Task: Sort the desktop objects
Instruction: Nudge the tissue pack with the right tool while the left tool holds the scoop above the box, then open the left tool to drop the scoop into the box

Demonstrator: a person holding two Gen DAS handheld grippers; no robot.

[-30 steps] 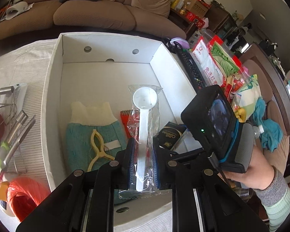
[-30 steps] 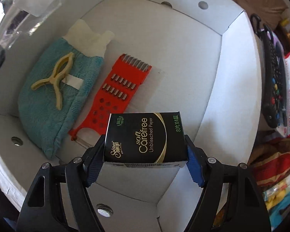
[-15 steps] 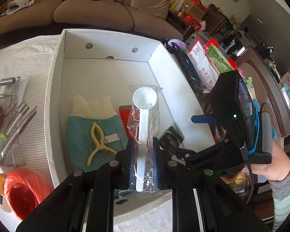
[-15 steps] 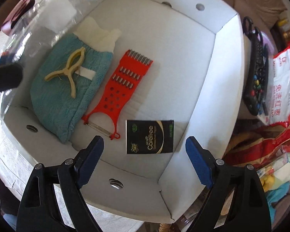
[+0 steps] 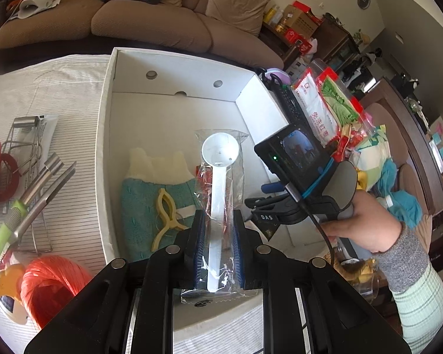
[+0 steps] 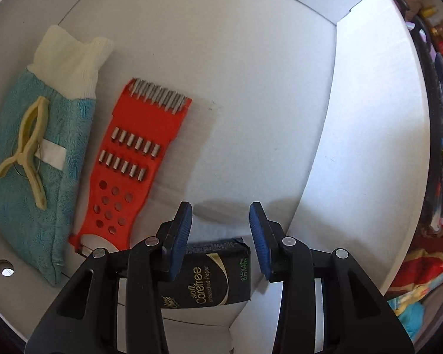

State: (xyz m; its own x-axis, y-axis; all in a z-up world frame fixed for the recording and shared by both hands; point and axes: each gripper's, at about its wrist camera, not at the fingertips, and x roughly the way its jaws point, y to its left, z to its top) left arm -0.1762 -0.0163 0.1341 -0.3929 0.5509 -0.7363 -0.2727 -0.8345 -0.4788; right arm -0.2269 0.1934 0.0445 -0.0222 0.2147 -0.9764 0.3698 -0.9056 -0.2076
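My left gripper [image 5: 218, 221] is shut on a white plastic spoon [image 5: 220, 153] sealed in a clear wrapper, held above the near part of the white cardboard box [image 5: 103, 147]. My right gripper [image 6: 220, 215] points steeply down into the box. Its jaws are closing with nothing between the blue pads [image 6: 181, 224]. A black tissue pack [image 6: 212, 274] lies on the box floor just below and behind those fingers, untouched. Beside it lie a red grater [image 6: 133, 159] and a teal mitt [image 6: 71, 124] with a yellow clip [image 6: 32, 147] on top.
Left of the box are a wire rack with metal tools [image 5: 29, 183] and an orange twine ball [image 5: 50, 280]. A remote [image 5: 289, 103] and snack bags [image 5: 325, 109] crowd the box's right side. A person's hand [image 5: 360, 221] holds the right gripper.
The right gripper let go of the tissue pack, which now lies on the box floor. It rose, came back down over the pack, and its jaws narrowed. The left gripper kept hold of the spoon.
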